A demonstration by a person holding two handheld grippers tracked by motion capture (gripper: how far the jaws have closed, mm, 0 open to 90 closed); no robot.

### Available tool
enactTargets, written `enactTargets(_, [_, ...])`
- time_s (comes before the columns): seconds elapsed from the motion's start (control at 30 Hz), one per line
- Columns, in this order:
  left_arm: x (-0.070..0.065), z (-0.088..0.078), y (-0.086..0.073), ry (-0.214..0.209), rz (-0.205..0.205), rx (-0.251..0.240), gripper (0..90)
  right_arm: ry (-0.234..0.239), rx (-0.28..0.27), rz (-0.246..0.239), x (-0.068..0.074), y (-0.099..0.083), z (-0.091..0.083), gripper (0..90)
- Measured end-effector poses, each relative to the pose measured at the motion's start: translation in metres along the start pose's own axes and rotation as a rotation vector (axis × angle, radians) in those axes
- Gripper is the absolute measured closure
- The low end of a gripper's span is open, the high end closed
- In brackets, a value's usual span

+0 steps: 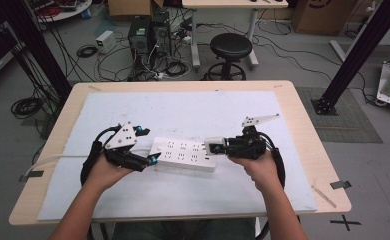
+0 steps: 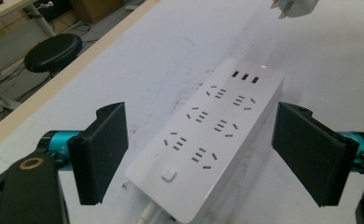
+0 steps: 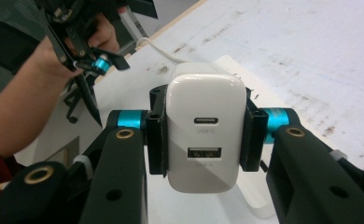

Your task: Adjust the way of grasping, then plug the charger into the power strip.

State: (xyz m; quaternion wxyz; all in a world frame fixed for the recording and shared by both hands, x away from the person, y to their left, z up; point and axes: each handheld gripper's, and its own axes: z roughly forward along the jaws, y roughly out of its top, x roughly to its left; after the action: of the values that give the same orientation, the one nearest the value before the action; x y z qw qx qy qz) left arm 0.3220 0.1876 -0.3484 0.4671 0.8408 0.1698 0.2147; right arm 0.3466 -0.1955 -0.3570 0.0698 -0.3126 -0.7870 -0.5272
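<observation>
A white power strip (image 1: 183,154) with several sockets and a button lies flat on the white mat (image 1: 183,107) at mid-table. Its cord (image 1: 58,159) runs off to the left. My left gripper (image 1: 148,145) hovers at the strip's left end. In the left gripper view its jaws stand wide apart on either side of the strip (image 2: 208,140), and the pads (image 2: 103,149) do not touch it. My right gripper (image 1: 216,147) is at the strip's right end, shut on a white USB charger (image 3: 204,133). The charger's ports face the camera and its prongs (image 2: 292,7) point toward the strip.
The mat covers most of a wooden table (image 1: 303,130). Beyond the far edge, on the floor, are a black stool (image 1: 230,47), a computer tower (image 1: 140,32) and tangled cables. Black frame posts (image 1: 355,50) stand at both sides.
</observation>
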Motion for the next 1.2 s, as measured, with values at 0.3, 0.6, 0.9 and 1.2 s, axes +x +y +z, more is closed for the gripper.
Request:
enactTargets(0.3, [0.016, -0.008, 0.001, 0.011, -0.046, 0.043, 18.7, -0.048, 0.002, -0.012, -0.002, 0.006, -0.009, 63.5])
enactTargets(0.6, [0.033, -0.016, -0.011, 0.023, -0.097, 0.085, 18.7, -0.065, 0.010, -0.013, -0.006, 0.009, -0.013, 63.5])
enactTargets(0.9, [0.039, -0.023, -0.016, 0.042, -0.101, 0.100, 18.7, -0.097, 0.044, -0.033, -0.013, 0.018, -0.015, 63.5])
enactTargets(1.2, [0.042, -0.027, -0.028, 0.058, -0.115, 0.116, 18.7, -0.110, 0.134, -0.087, -0.022, 0.037, -0.002, 63.5])
